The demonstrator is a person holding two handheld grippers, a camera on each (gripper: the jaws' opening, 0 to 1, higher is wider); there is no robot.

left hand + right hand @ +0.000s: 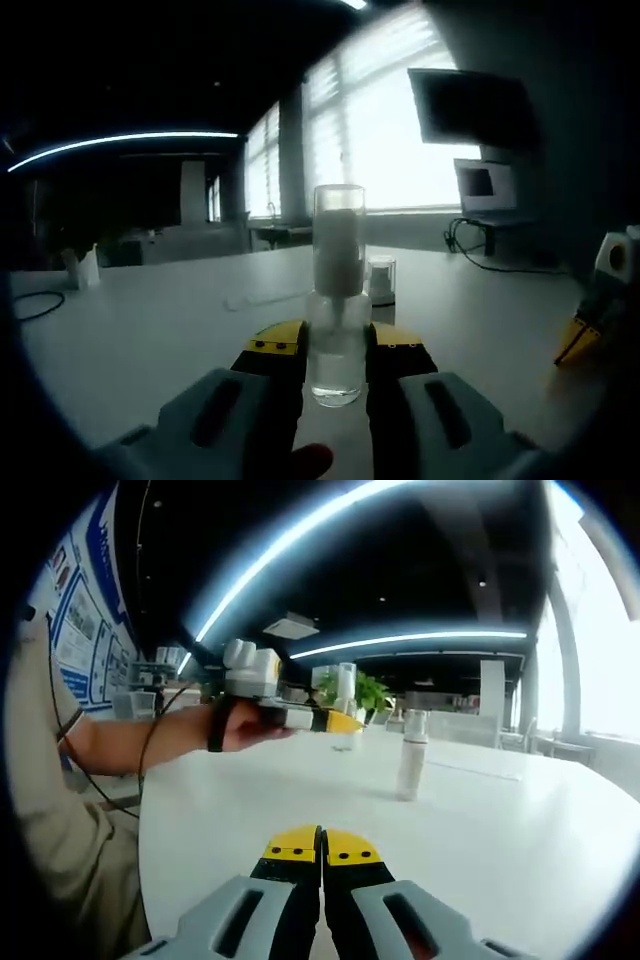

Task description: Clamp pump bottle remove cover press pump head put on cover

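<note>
My left gripper clamps the pump bottle at frame centre, my right gripper is closed empty; tugging the cover crookedly could twist the bottle loose.

Two pump bottles, two grippers

Right gripper jaws closed over white table; small bottle stands ahead.

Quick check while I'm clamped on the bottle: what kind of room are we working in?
Probably an open office or lab: a large white table, a laptop and wall-mounted screen by big windows, posters and ceiling strip lights.
</note>
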